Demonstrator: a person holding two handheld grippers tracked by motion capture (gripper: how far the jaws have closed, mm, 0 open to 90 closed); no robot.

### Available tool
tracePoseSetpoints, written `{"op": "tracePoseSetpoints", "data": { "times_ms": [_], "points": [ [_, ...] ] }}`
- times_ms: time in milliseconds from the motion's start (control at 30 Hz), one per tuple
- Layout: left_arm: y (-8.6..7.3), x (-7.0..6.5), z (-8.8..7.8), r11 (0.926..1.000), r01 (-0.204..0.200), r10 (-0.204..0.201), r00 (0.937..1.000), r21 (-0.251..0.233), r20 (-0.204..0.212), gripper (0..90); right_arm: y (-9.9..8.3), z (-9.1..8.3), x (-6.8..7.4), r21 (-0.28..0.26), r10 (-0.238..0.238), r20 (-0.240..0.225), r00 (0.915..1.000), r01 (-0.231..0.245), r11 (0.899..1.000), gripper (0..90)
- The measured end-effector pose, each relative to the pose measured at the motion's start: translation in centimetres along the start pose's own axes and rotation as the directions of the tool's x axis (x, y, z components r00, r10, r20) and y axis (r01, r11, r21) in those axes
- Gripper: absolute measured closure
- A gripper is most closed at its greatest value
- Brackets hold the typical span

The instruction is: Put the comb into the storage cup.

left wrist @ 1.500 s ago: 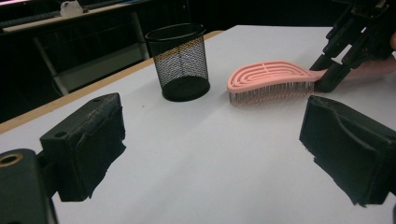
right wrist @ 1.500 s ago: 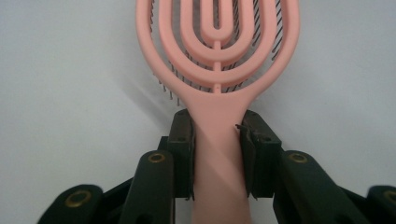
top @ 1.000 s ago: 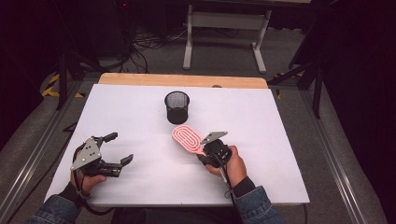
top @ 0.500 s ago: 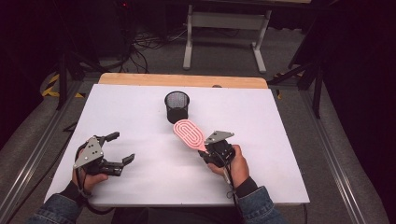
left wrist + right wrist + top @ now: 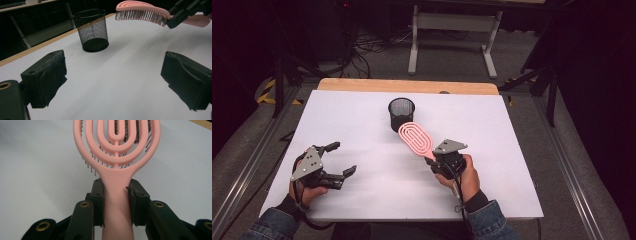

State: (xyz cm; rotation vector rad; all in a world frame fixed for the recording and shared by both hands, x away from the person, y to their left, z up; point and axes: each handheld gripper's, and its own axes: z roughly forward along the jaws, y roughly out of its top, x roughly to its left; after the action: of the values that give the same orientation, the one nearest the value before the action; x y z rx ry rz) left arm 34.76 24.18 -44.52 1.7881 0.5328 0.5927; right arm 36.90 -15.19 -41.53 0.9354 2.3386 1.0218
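Since a second ago, your right gripper (image 5: pixel 435 161) has carried the pink hairbrush (image 5: pixel 415 139) a little farther from you, so the brush head now reaches closer to the black mesh cup (image 5: pixel 401 113); your left gripper (image 5: pixel 334 160) has kept its place. Largest first: the white table (image 5: pixel 512 150) bears everything, with the cup standing upright toward its far edge and a strip of bare wood behind it. Your right gripper is clamped on the brush: in the right gripper view the handle (image 5: pixel 117 202) runs straight up between the two pads (image 5: pixel 98 200), which press its sides, and the oval head extends beyond the tips. The left gripper view shows the brush held clear above the table, bristles (image 5: pixel 140 16) pointing down, just beside the cup and slightly higher than its rim. Your left gripper rests low at the near left of the table, jaws spread wide with nothing between them, well apart from the brush. The lower end of the handle is cut off at the bottom of the right gripper view, and the far part of the head at its top.
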Motion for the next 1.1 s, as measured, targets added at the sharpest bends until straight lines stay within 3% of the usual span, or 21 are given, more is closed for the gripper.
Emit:
{"op": "tracePoseSetpoints", "data": {
  "times_ms": [433, 767, 933, 1000, 1033, 1100],
  "points": [
    [0.1, -0.1, 0.0, 1.0, 0.001, -0.001, 1.0, -0.001, 0.005, 7.3, 0.2, -0.4, 0.3, -0.064, 0.003, 0.043, 0.9991, -0.001, 0.998, 69.6],
    [0.4, -0.2, 0.8, 0.9997, -0.014, 0.014, 0.9996, 0.019, 0.024, 7.3, 0.2, -0.6, 0.4, -0.118, -0.001, 0.06, 0.9982, 0.008, 0.993, 69.6],
    [1.0, -0.3, 1.4, 0.9996, -0.008, 0.006, 0.9988, 0.028, 0.049, 7.9, 0.3, -0.8, 0.7, -0.191, 0.001, 0.088, 0.9961, 0.016, 0.981, 69.6],
    [1.3, -0.3, 1.9, 0.9986, -0.002, -0.001, 0.9983, 0.053, 0.058, 8.0, 0.4, -0.8, 0.8, -0.196, -0.001, 0.092, 0.9958, 0.019, 0.98, 69.7],
    [1.5, -0.2, 2.3, 0.9981, 0.011, -0.016, 0.9962, 0.06, 0.086, 8.1, 0.5, -0.7, 1.1, -0.22, -0.009, 0.103, 0.9946, 0.032, 0.975, 69.6],
    [1.8, -0.2, 2.6, 0.9974, 0.015, -0.022, 0.9949, 0.071, 0.098, 8.3, 0.6, -0.5, 1.3, -0.238, -0.018, 0.108, 0.994, 0.044, 0.97, 69.6]
  ]
}}
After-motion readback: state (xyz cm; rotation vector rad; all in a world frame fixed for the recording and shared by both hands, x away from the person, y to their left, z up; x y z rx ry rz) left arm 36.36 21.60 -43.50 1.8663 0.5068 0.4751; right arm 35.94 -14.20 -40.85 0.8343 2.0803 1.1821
